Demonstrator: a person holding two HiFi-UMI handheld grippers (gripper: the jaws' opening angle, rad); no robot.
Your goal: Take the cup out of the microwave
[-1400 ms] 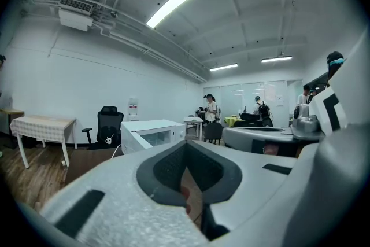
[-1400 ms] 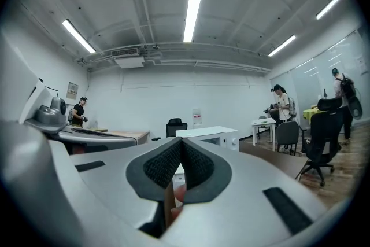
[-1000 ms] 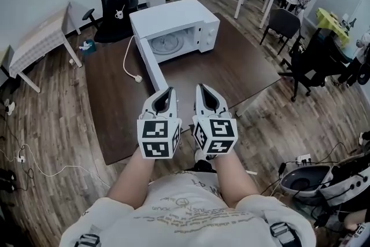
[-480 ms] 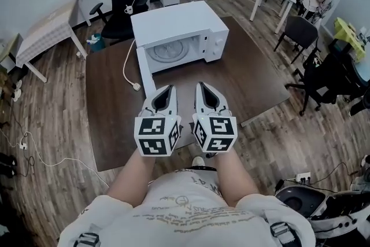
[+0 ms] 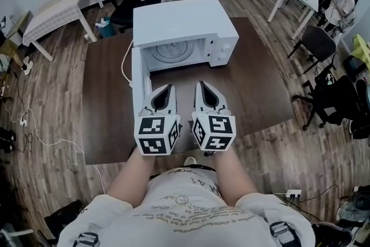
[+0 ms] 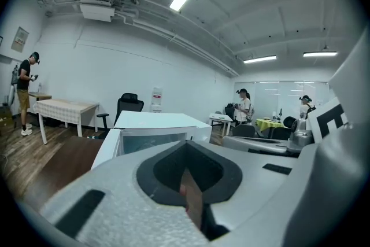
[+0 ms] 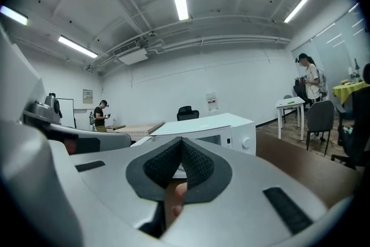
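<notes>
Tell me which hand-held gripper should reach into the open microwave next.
Right. The right hand-held gripper points at the open cavity of the microwave. The left hand-held gripper sits right behind the swung-open door, which would likely block its path. Both are shut and must open first.

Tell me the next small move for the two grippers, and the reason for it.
Probably bring the right gripper forward to the microwave's open front, parting its jaws. It and the left gripper are shut, empty and short of the cavity, and the door stands open at the left. No cup shows on the turntable from the head view, so look closer first.
</notes>
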